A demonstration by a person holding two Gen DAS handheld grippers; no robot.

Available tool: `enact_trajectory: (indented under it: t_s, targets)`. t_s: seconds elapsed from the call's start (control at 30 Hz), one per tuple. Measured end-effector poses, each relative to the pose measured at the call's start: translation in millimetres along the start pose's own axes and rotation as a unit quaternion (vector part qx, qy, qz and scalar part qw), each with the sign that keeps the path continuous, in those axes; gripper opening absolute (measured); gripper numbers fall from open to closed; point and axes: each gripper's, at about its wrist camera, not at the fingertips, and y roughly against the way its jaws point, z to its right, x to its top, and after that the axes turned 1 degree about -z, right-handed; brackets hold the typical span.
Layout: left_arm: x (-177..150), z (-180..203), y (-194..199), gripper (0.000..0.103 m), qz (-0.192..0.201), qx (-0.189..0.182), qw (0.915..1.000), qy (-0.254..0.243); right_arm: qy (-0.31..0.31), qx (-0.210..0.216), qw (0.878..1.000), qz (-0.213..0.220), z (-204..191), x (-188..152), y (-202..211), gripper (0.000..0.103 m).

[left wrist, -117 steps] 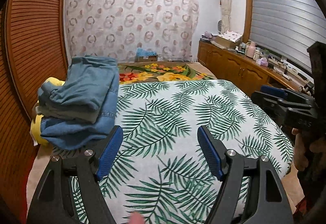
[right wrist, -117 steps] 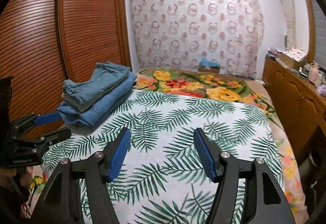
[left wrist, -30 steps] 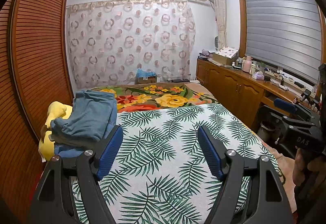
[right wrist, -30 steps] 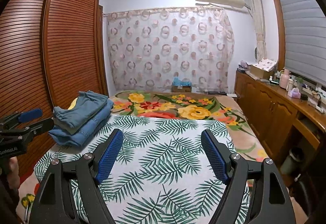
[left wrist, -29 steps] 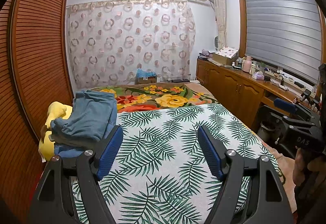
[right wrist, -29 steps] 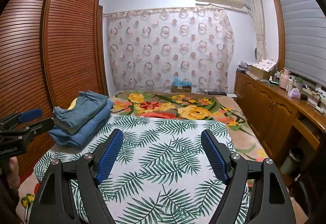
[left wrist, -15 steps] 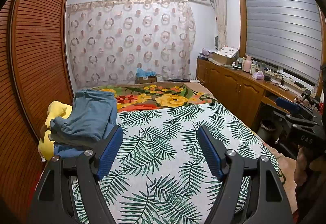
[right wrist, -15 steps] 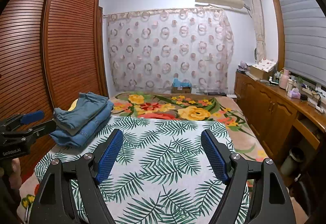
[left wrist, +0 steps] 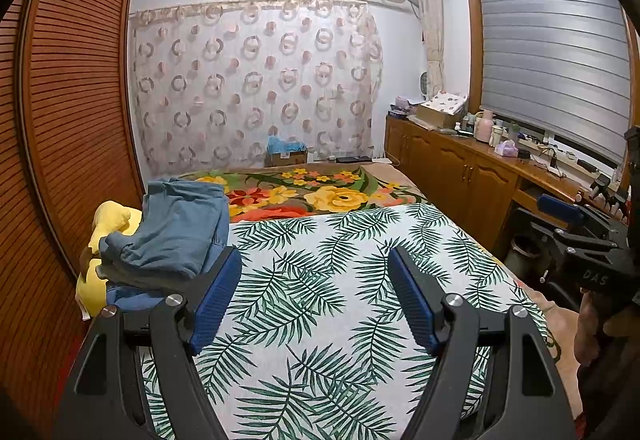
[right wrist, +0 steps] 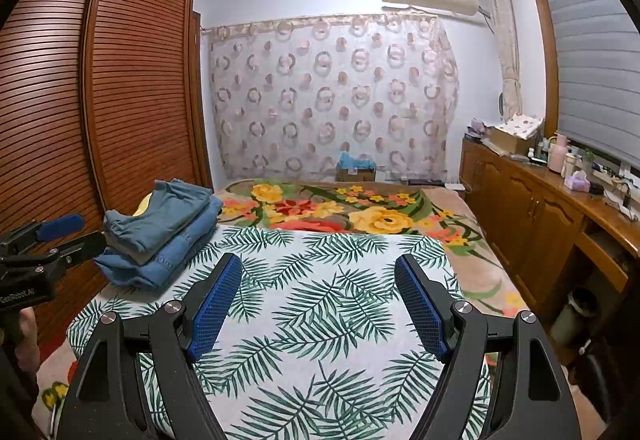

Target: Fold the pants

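Observation:
Folded blue denim pants (left wrist: 172,236) (right wrist: 160,232) lie stacked at the left edge of the bed, on a yellow cloth (left wrist: 106,224). The bed is covered by a white sheet with green palm leaves (left wrist: 320,288) (right wrist: 320,300). My left gripper (left wrist: 314,260) hovers open above the sheet's near part, right of the stack, nothing between its blue pads. My right gripper (right wrist: 318,264) is also open and empty over the sheet. Each gripper shows in the other's view: the right one (left wrist: 568,216) at the right edge, the left one (right wrist: 60,232) at the left edge.
A floral blanket (left wrist: 320,192) covers the far half of the bed. A slatted wooden wardrobe (right wrist: 120,100) stands close on the left. A wooden cabinet (right wrist: 540,208) with bottles and boxes runs along the right wall. A cardboard box (right wrist: 354,170) sits by the curtain.
Since about four seconds ago both grippers have tilted up and drawn back from the bed. Over the last second nothing has visibly moved.

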Motion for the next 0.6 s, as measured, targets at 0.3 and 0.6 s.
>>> enact_trajectory:
  t_s: [0.3, 0.6]
  targets:
    - [-0.4, 0.6, 0.7, 0.076, 0.0, 0.0, 1.0, 0.0, -0.002, -0.001, 1.0, -0.001, -1.1, -0.6, -0.5, 0.08]
    - [-1.0, 0.7, 0.1, 0.076, 0.0, 0.0, 1.0, 0.0, -0.002, -0.002, 1.0, 0.0, -1.5, -1.2, -1.6, 0.08]
